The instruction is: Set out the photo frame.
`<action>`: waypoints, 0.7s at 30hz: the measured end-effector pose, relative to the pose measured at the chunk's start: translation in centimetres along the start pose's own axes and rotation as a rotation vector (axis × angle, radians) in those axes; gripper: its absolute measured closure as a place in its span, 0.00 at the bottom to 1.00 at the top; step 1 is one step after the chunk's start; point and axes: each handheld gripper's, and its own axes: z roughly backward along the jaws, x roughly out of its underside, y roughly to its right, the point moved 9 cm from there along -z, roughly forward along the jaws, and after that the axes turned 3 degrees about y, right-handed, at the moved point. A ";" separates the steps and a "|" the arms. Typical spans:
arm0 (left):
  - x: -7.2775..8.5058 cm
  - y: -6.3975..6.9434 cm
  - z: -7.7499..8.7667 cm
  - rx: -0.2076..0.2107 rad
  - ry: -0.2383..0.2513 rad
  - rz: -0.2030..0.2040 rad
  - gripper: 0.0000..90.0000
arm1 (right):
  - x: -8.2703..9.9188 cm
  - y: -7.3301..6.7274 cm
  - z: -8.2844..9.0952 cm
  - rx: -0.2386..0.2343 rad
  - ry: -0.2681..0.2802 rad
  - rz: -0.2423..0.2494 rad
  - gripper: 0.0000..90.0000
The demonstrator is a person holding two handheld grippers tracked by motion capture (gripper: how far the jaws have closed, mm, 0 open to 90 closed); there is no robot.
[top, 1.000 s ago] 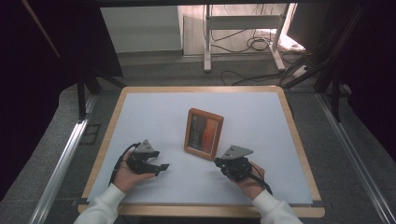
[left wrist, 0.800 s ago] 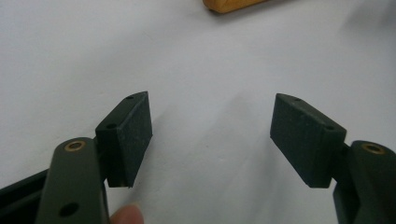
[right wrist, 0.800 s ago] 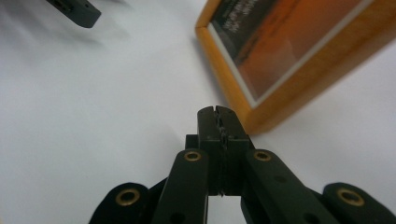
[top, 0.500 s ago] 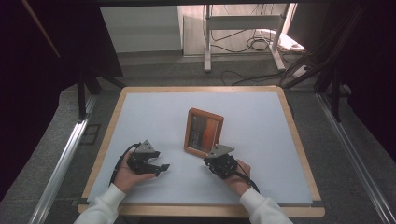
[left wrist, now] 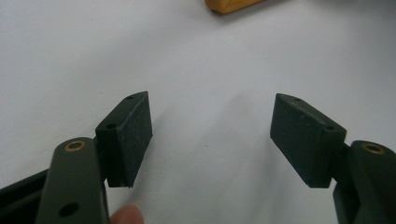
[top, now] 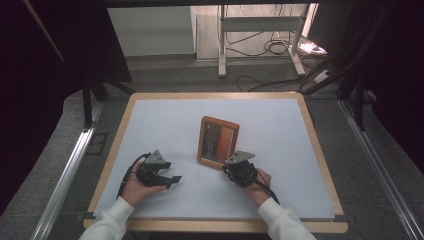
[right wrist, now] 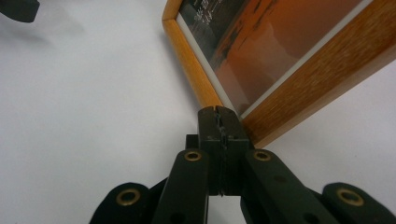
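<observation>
Right hand-held gripper (right wrist: pixel 218 112) (jaws together) at picture frame (right wrist: pixel 280 60) corner

Lab-like recording bay, white wood-edged table (top: pixel 150 115), metal floor rails (top: pixel 65 180), loose cables (top: pixel 260 47), dark curtains (top: pixel 30 75)

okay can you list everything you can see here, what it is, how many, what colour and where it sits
picture frame: one, orange-brown wood around a dark orange picture, flat near the middle of the table
table: one, white top with a light wooden rim, fills the centre of the high view
metal stand: one, pale grey, on the floor beyond the table
cables: several, black, on the floor by the stand
left gripper: one, black, jaws open over bare table, near left
right gripper: one, black, jaws shut with nothing between, tips at the frame's near corner
hands: two, in white sleeves, at the near edge
</observation>
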 end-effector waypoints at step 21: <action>0.1 -0.1 0.1 0.001 0.001 0.008 0.33 | 0.6 1.9 0.4 0.027 0.006 -0.022 1.00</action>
